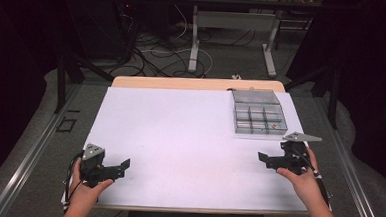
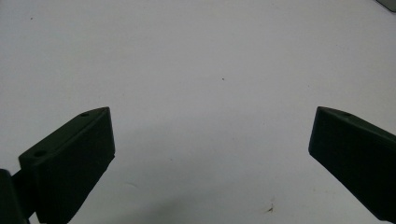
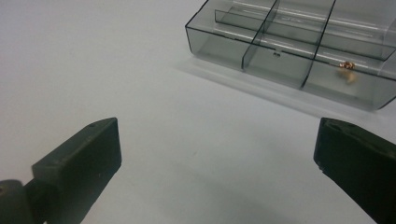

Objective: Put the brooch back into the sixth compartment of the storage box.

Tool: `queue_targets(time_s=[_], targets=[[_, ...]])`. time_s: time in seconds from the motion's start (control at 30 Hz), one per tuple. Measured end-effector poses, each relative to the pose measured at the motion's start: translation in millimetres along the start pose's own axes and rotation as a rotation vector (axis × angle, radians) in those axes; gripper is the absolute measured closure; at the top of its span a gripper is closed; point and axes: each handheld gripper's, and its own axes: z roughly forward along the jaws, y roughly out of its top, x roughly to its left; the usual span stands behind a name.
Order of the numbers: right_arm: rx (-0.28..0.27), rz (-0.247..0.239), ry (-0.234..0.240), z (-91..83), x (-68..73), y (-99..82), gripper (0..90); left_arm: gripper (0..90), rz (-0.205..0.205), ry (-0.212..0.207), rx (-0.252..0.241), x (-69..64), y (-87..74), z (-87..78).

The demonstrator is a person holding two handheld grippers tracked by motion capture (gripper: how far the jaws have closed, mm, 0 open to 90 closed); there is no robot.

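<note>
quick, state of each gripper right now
left gripper: open, nothing between its jaws, over the bare white mat
right gripper: open, holding nothing, near the clear compartment box

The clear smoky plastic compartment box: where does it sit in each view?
High view: clear smoky plastic compartment box at the white mat's far right.
Left gripper view: a grey corner at the top right edge, likely the box.
Right gripper view: upper right, small orange piece inside.
Shared landmark: white mat.

Even overhead light brightens the white table cover [image 1: 179, 138]; dim, dark surroundings. Soft shadows beneath each gripper's jaws, which appear slightly blurred; mild grain throughout.
</note>
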Motion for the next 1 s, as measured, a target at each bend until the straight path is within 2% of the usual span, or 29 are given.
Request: queue_targets(time_s=[0.23, 0.33, 0.47, 0.57, 0.63, 0.83, 0.93, 1.0], targets=[[0.013, 0.015, 0.002, -2.5, 0.3, -19.9, 0.0, 0.4, 0.001, -0.001, 0.0, 0.1, 0.0, -0.1], [0.001, 0.002, -0.004, -3.5, -1.1, -25.9, 0.0, 0.4, 0.001, 0.0, 0.003, 0.1, -0.2, -0.1], [-0.01, 0.018, 0.004, -4.1, -3.0, -32.4, 0.0, 0.4, 0.001, -0.001, 0.004, -0.1, -0.2, 0.1], [-0.007, 0.005, 0.007, -3.2, -5.1, -36.1, 0.0, 0.4, 0.005, 0.0, 0.008, 0.1, -0.2, 0.6], [-0.004, 0.016, 0.007, -2.1, -5.1, -37.2, 0.0, 0.4, 0.005, 0.001, 0.01, -0.1, -0.1, 0.8], [-0.006, 0.006, -0.026, 0.9, -6.5, -39.1, 0.0, 0.4, 0.01, 0.001, 0.015, -0.3, 0.0, 1.0], [-0.011, 0.041, -0.031, 0.9, -5.7, -38.8, 0.0, 0.4, 0.016, 0.003, 0.016, -0.4, 0.2, 1.0], [-0.012, 0.036, -0.039, 1.2, -6.1, -38.7, 0.0, 0.4, 0.016, 0.003, 0.012, -0.4, 0.2, 1.3]])
